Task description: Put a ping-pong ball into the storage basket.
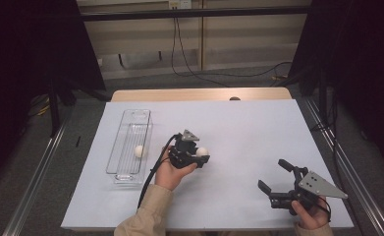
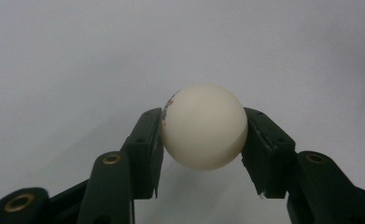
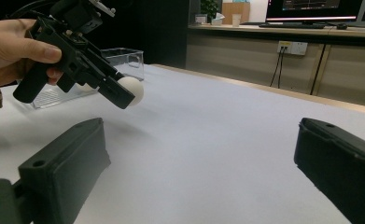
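Observation:
A white ball (image 2: 203,126) sits clamped between the two black jaws of my left gripper (image 2: 202,140). From above, that ball (image 1: 202,152) hangs over the white table cover near the middle, with the left gripper (image 1: 199,155) pointing right. The same ball (image 3: 131,89) and left gripper (image 3: 124,93) show in the right gripper view, raised off the surface. A second white ball (image 1: 139,151) lies inside the clear tray (image 1: 130,118). My right gripper (image 1: 274,176) rests at the front right, jaws wide apart with nothing between them (image 3: 194,168).
The clear plastic tray (image 3: 124,58) stands left of centre, long side running away from me. The white cover (image 1: 238,128) spans the table. Dark curtains and metal rails flank both sides; cables lie on the floor behind.

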{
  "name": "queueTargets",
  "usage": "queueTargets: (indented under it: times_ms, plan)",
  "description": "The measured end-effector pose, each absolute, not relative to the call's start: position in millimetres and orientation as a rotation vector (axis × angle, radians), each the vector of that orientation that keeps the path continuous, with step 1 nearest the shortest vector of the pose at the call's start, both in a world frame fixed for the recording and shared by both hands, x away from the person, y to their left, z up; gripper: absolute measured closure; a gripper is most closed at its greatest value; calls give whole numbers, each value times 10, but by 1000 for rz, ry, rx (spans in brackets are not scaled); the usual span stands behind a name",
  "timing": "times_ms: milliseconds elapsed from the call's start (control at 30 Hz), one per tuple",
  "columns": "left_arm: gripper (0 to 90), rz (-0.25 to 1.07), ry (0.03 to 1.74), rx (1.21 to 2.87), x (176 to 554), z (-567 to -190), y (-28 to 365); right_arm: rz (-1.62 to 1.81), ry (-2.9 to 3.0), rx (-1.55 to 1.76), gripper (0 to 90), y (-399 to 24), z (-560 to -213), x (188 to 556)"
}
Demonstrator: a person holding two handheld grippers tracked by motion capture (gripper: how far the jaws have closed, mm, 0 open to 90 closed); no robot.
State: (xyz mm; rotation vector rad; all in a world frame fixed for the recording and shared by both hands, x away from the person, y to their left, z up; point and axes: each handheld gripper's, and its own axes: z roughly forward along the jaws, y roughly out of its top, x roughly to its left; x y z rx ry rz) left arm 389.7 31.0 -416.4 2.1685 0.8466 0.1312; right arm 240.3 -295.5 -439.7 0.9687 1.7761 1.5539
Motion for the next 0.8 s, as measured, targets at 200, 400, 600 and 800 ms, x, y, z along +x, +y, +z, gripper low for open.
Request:
queueTargets:
  times_ms: [200, 400, 600, 800]
  plan:
    - [509, 142, 859, 2159, 3902, -4133, 365, 1555, 1777, 969, 17, -2953, -4397, 2403]
    - [509, 143, 867, 2150, 3902, -4105, 409, 1553, 1778, 967, 17, -2953, -4397, 2402]
    - [509, 151, 879, 2139, 3908, -4073, 470, 1554, 1778, 967, 17, -2952, -4397, 2402]
    - [510, 164, 895, 2126, 3913, -4039, 534, 1554, 1779, 967, 17, -2950, -4398, 2404]
